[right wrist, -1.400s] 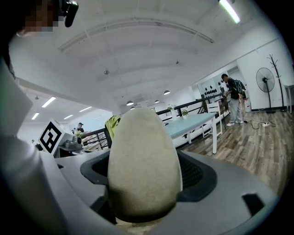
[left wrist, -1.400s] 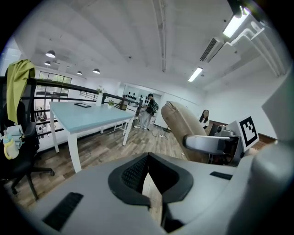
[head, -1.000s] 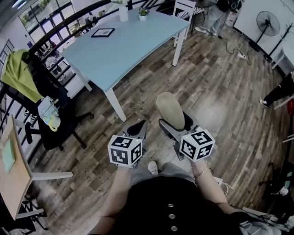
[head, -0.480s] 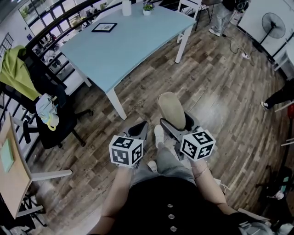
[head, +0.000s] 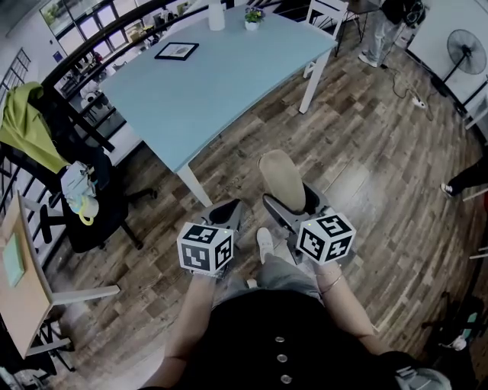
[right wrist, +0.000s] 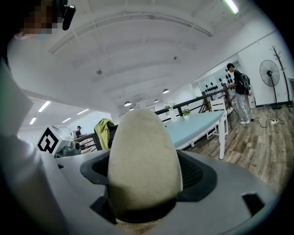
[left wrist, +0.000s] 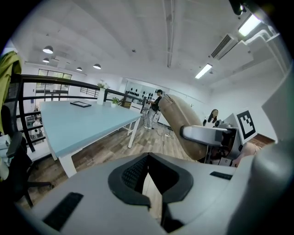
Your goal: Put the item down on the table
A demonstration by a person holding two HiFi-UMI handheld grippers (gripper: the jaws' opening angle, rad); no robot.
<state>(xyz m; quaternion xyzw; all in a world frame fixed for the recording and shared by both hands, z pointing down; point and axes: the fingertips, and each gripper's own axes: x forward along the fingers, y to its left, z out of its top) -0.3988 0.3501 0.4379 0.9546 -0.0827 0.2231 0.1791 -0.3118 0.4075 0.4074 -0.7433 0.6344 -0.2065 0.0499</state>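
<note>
A tan, oval, padded item [head: 280,179] stands upright in my right gripper [head: 293,202], which is shut on its lower part over the wooden floor. In the right gripper view the item [right wrist: 143,158] fills the space between the jaws of the right gripper [right wrist: 144,176]. My left gripper [head: 227,213] hangs beside it at the left, shut and holding nothing. The left gripper view shows the left gripper [left wrist: 148,161] with its pads together, and the item [left wrist: 183,126] off to the right. The light blue table [head: 206,80] lies ahead, a short way beyond both grippers.
On the table's far end are a dark picture frame [head: 176,51], a white bottle [head: 216,15] and a small potted plant [head: 253,16]. A black office chair [head: 91,202] with a green jacket stands at the left. A person [head: 385,30] and a fan [head: 467,57] are far right.
The table has drawn slightly closer and more into view as the person steps forward. Both grippers keep the same pose, the right still holding the tan item.
</note>
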